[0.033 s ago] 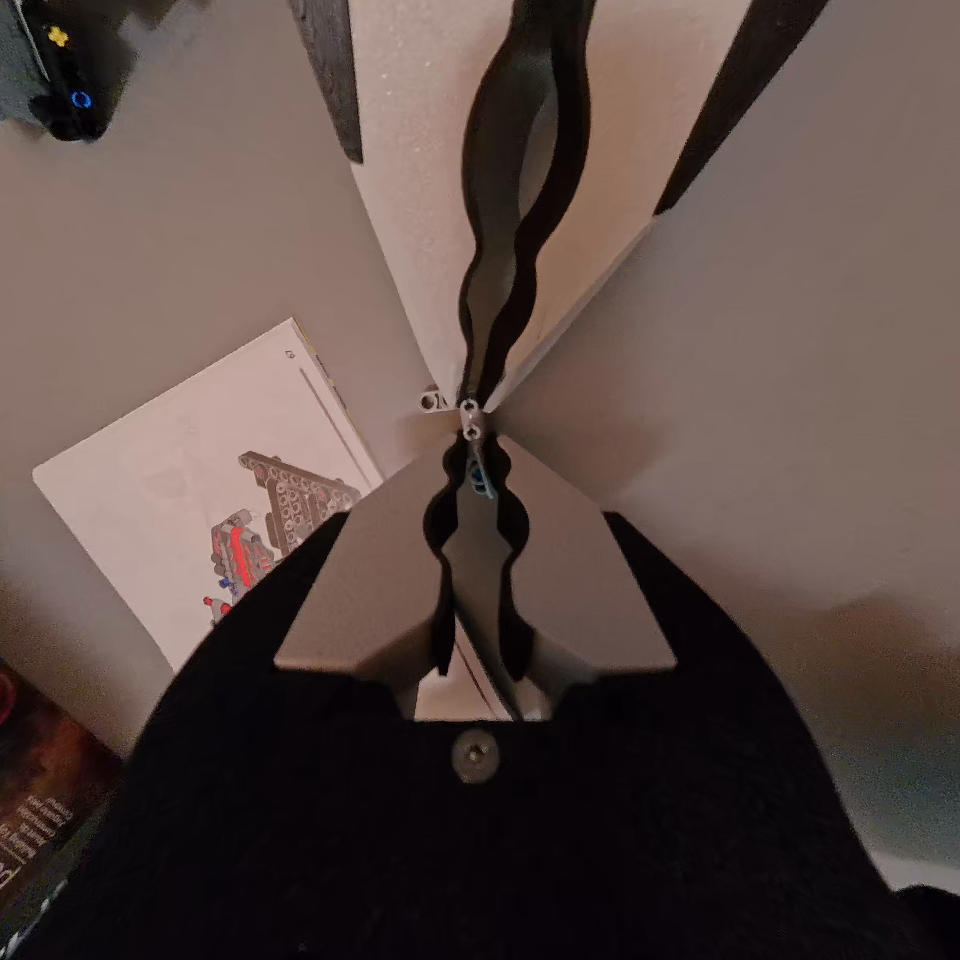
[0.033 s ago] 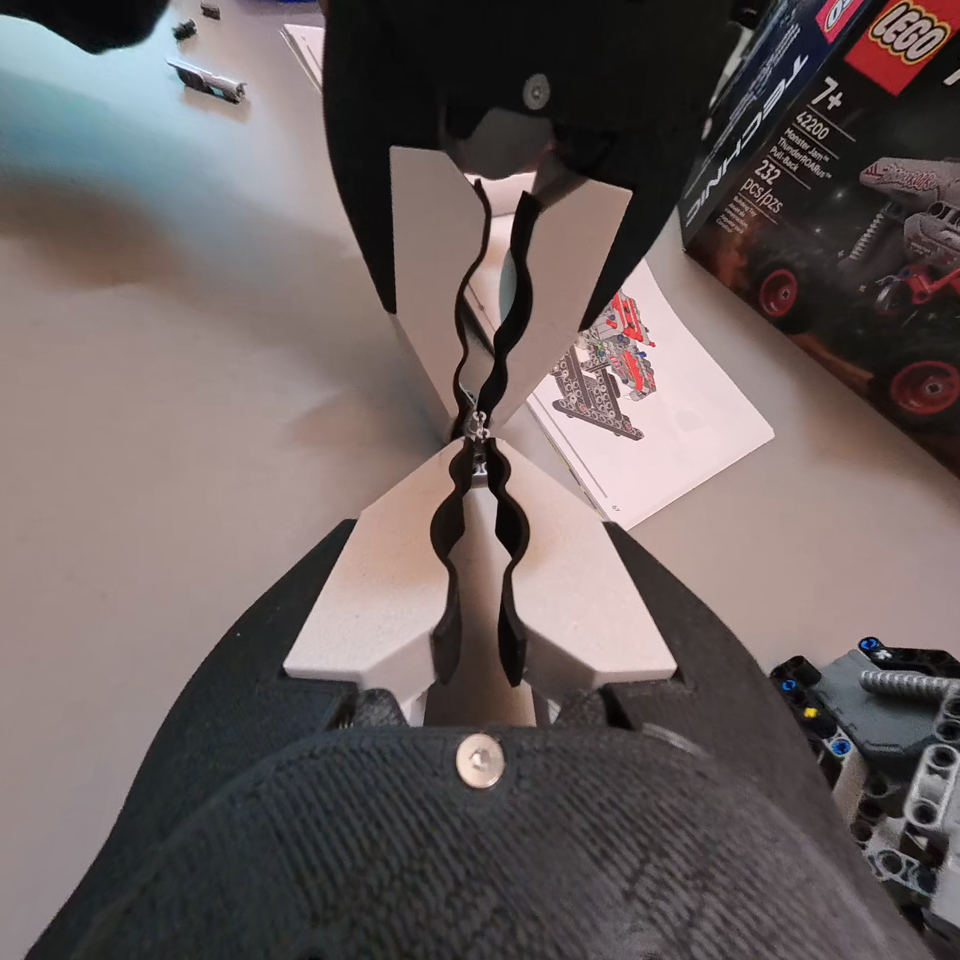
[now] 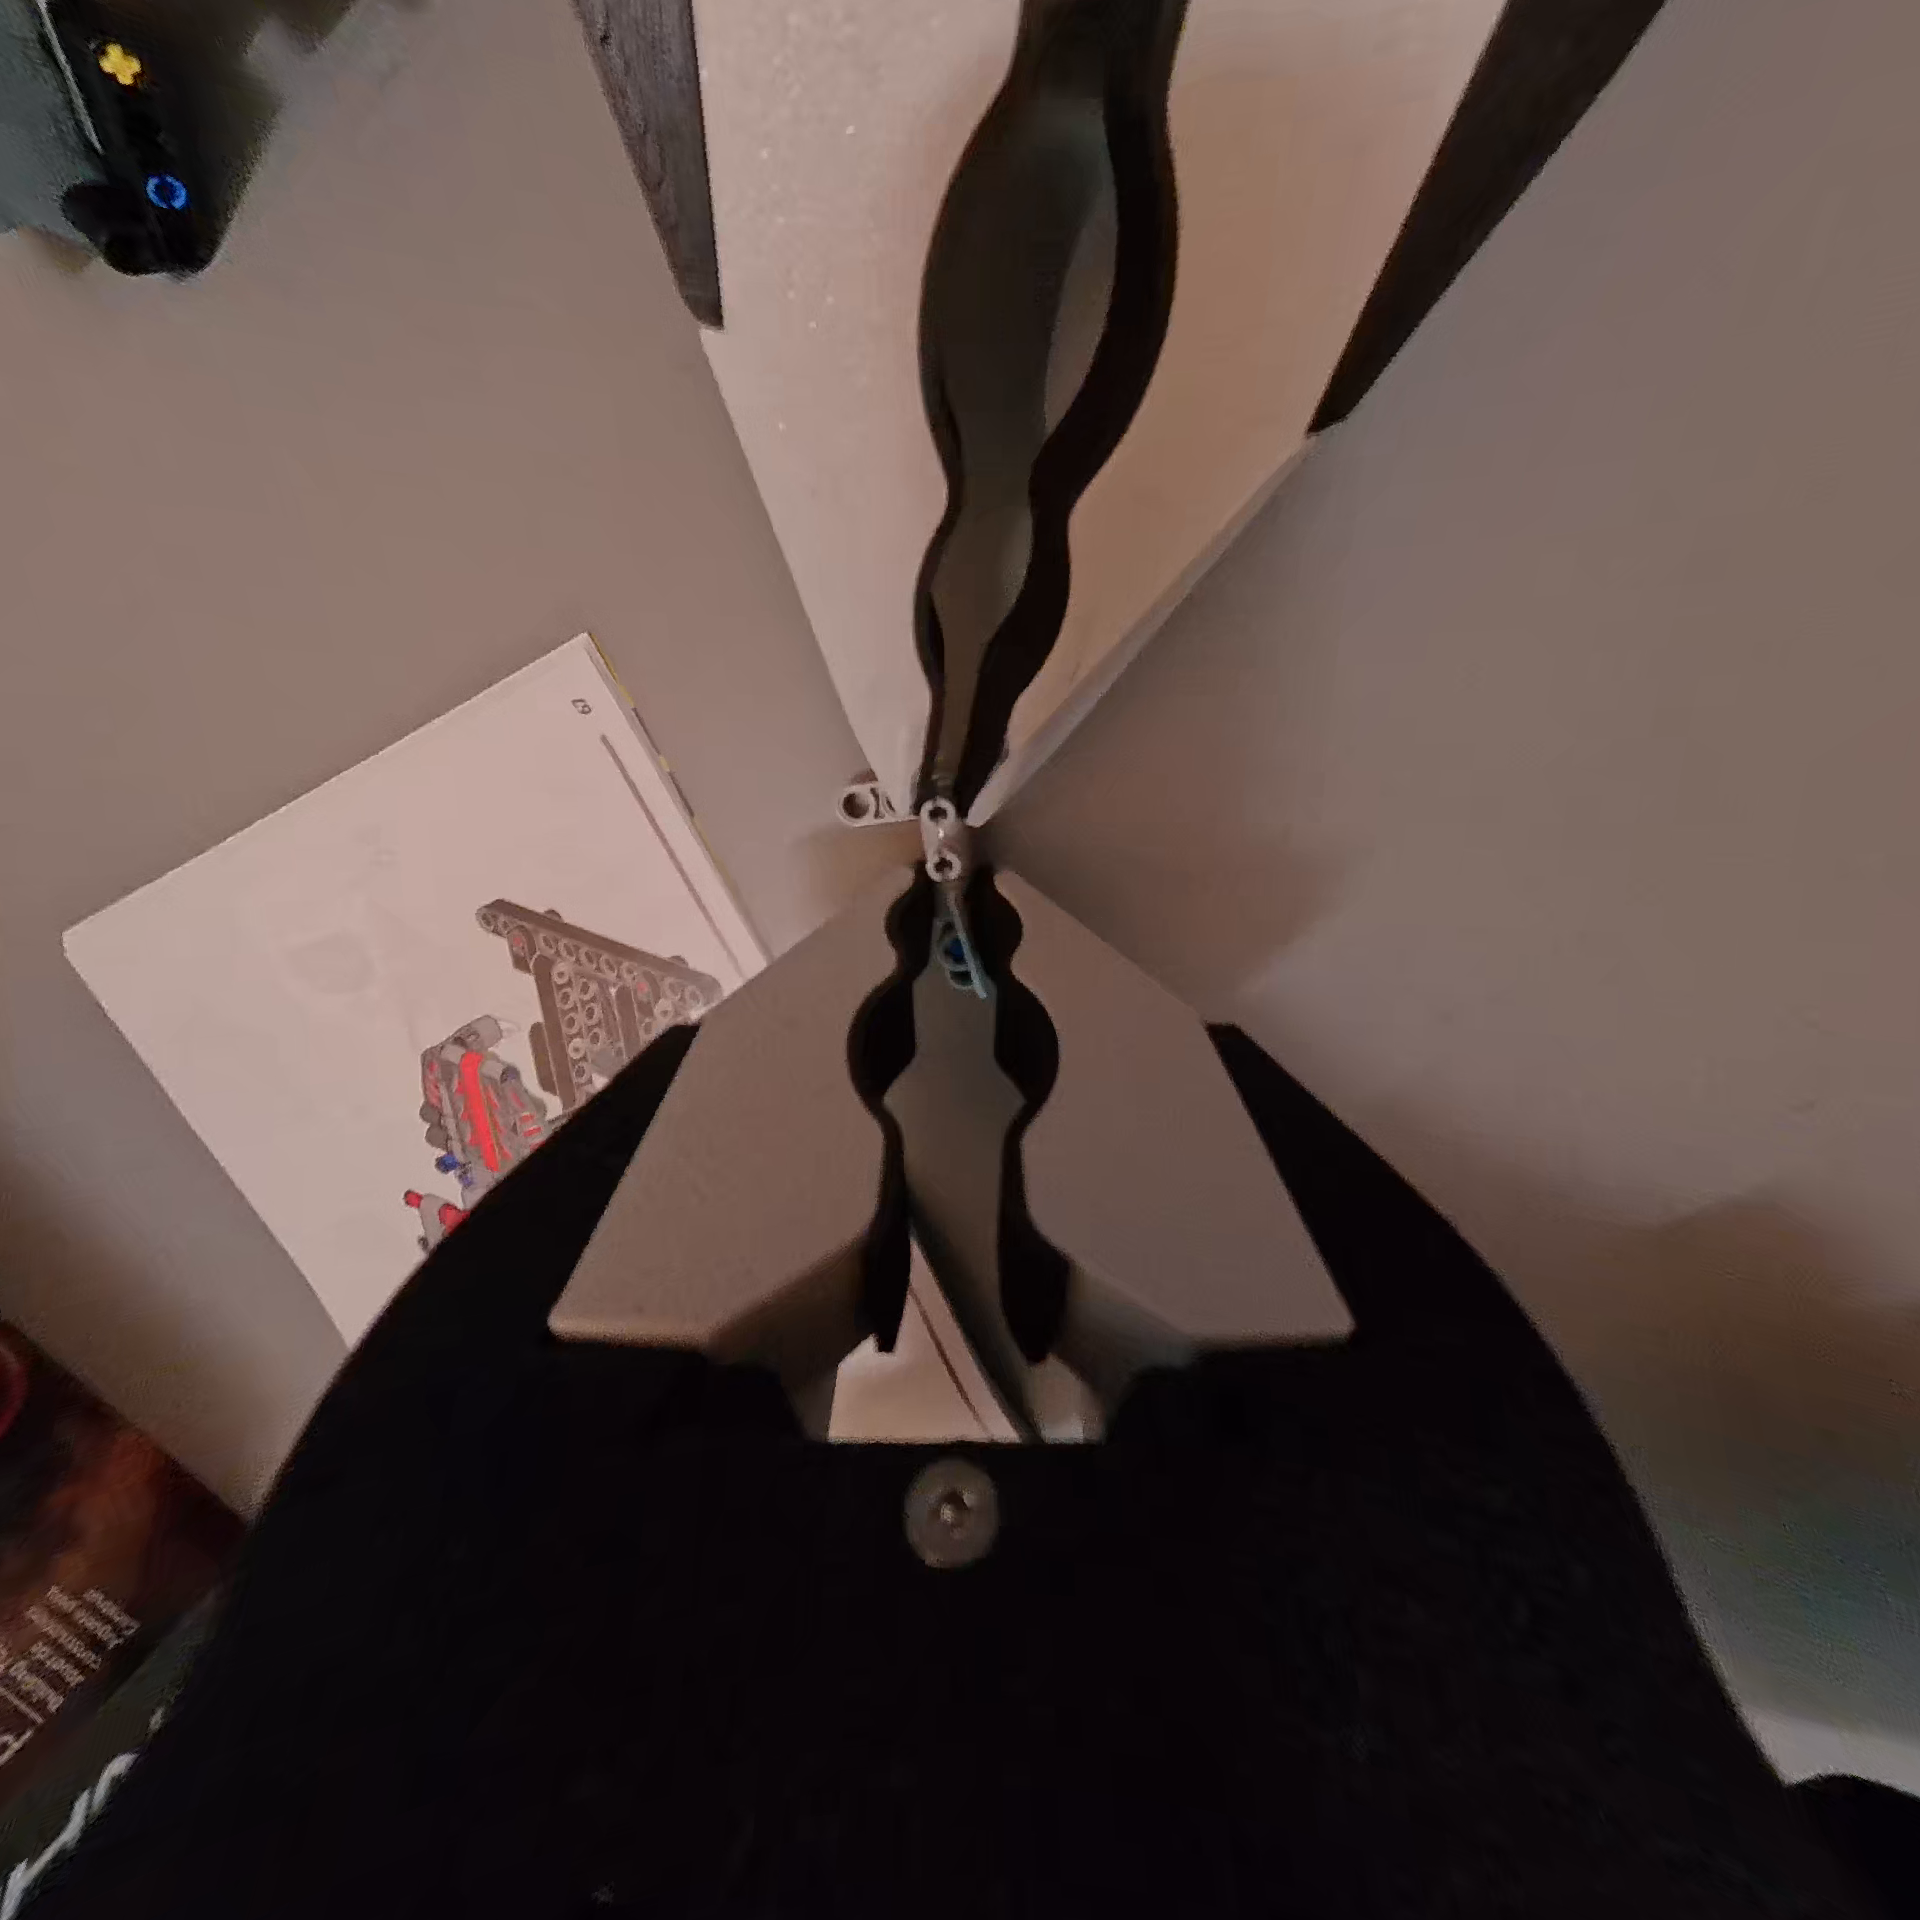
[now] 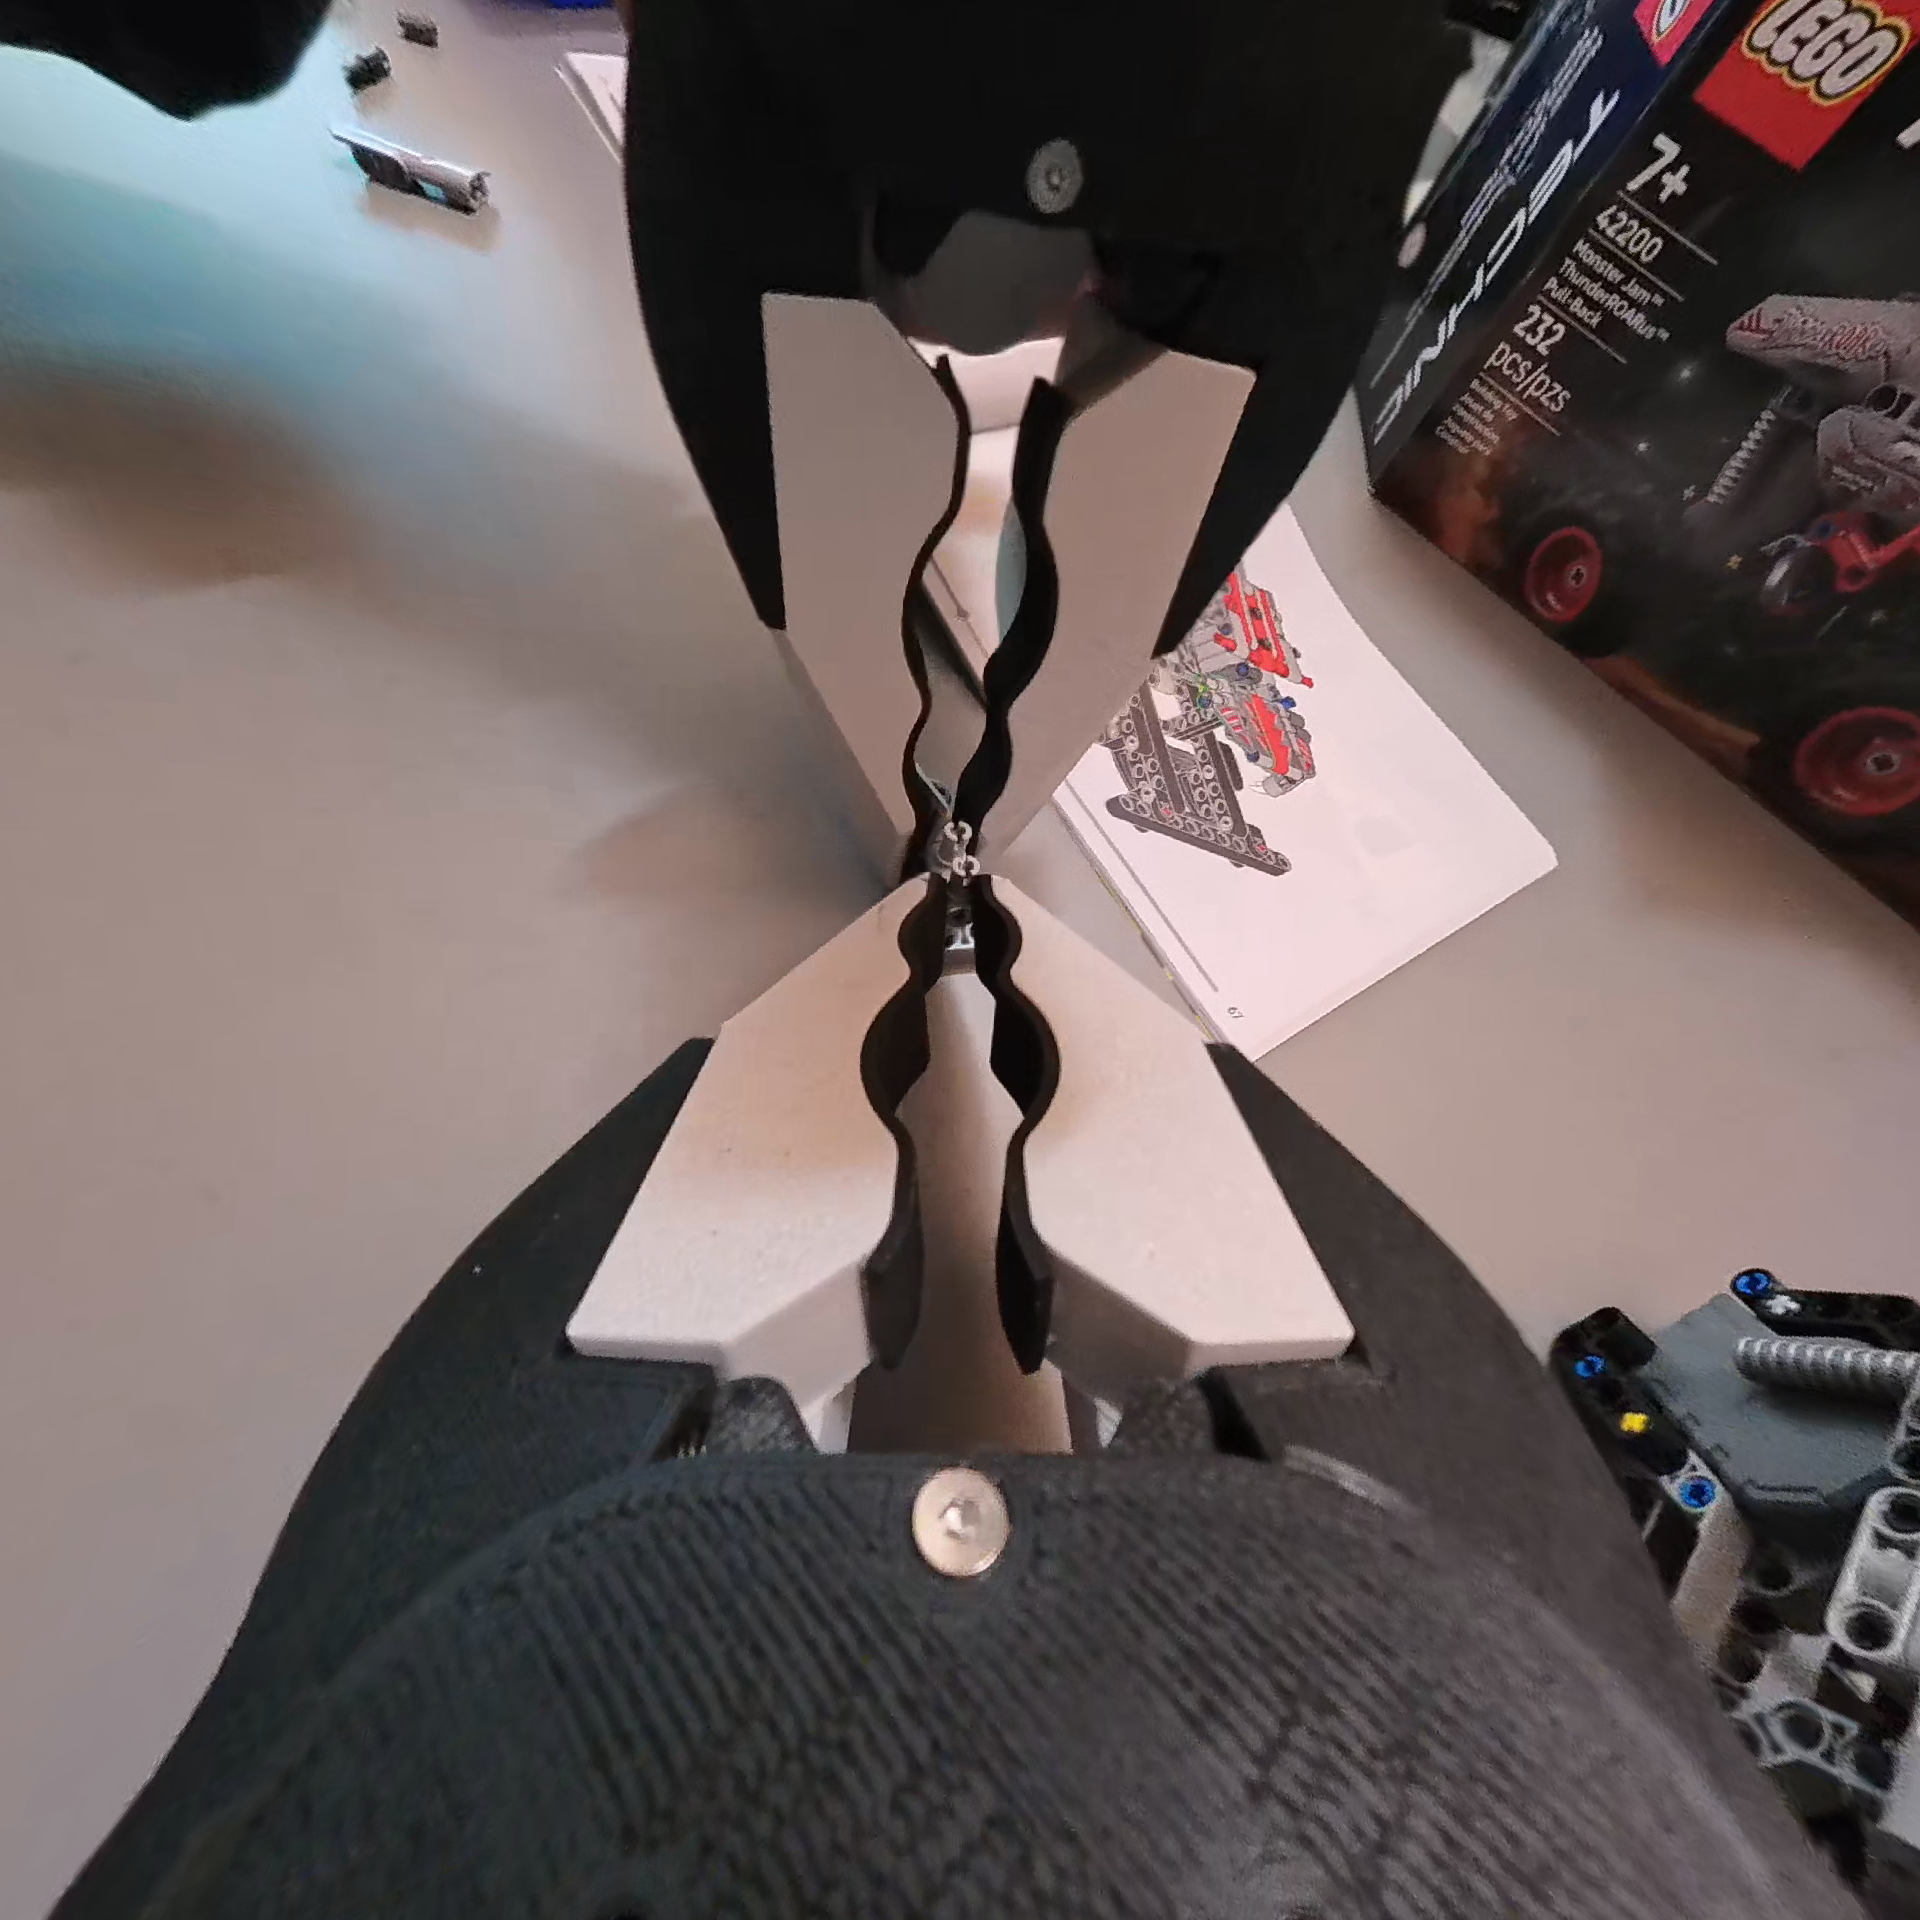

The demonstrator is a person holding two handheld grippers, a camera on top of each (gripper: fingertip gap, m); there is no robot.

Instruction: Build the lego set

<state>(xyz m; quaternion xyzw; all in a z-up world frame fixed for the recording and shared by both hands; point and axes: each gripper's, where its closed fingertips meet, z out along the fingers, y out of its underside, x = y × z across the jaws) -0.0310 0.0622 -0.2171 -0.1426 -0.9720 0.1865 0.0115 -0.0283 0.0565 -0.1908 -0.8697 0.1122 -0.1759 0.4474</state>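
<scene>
With the small light-grey plastic connector piece (image 3: 943, 840) clamped tip-to-tip above the tabletop (image 4: 312, 831) between the closed left gripper (image 3: 948, 883) and closed right gripper (image 4: 958, 883), both should be pressed together squarely.

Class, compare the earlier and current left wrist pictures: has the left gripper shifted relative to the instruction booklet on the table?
No. The left gripper sits at the same spot against the instruction booklet; nothing has shifted.
</scene>
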